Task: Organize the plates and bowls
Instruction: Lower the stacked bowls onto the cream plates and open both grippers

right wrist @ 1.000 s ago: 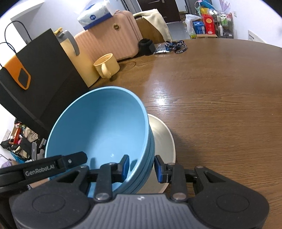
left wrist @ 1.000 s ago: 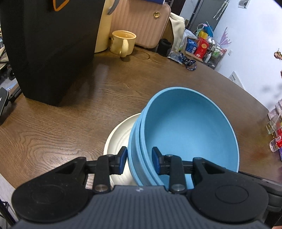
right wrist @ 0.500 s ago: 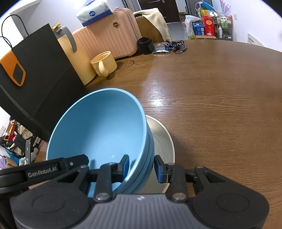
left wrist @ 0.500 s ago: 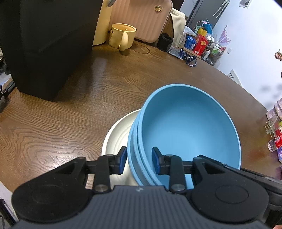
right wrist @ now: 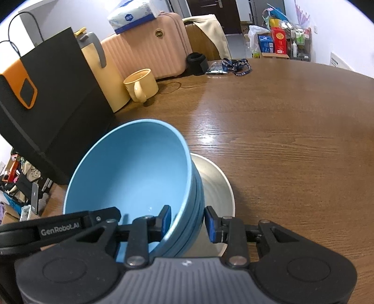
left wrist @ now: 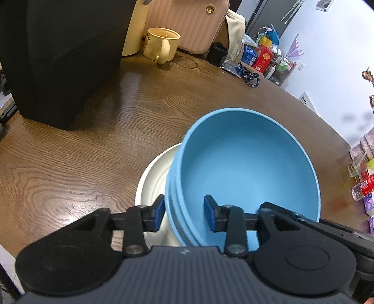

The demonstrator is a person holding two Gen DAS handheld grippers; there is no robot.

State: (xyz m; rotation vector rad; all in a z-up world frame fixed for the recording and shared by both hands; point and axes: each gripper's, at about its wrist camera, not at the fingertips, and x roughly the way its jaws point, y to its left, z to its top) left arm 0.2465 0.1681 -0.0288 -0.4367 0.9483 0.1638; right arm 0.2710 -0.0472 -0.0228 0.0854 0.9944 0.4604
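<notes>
We hold a stack of nested blue bowls (left wrist: 247, 168) from two sides, over a white plate (left wrist: 154, 177) that lies on the brown wooden table (left wrist: 70, 168). The left tool (left wrist: 183, 215) straddles the near left wall of the stack: one blue pad sits outside the wall above the plate, the other inside the top bowl. The pads stand just apart from the wall, so we cannot tell whether the left tool is clenched on it or merely set around it. The right tool (right wrist: 187, 221) straddles the stack's right wall in the same way, with one pad inside the bowl and one outside over the plate; a narrow gap shows at the outer pad, and here too we cannot tell whether the grip is tight. In the right wrist view, at least three rims (right wrist: 198, 198) show on the stack's outer side. The stack (right wrist: 131, 177) appears tilted, and we cannot tell whether its base touches the plate (right wrist: 217, 187).

Farther back on the table (right wrist: 292, 140) stand a black paper bag (left wrist: 60, 58) and a cream mug (left wrist: 162, 45), well apart from the bowls. Behind the mug (right wrist: 140, 85) are a pale yellow jug (right wrist: 102, 77) and a pink suitcase (right wrist: 149, 51) bearing a tissue pack (right wrist: 132, 15).
</notes>
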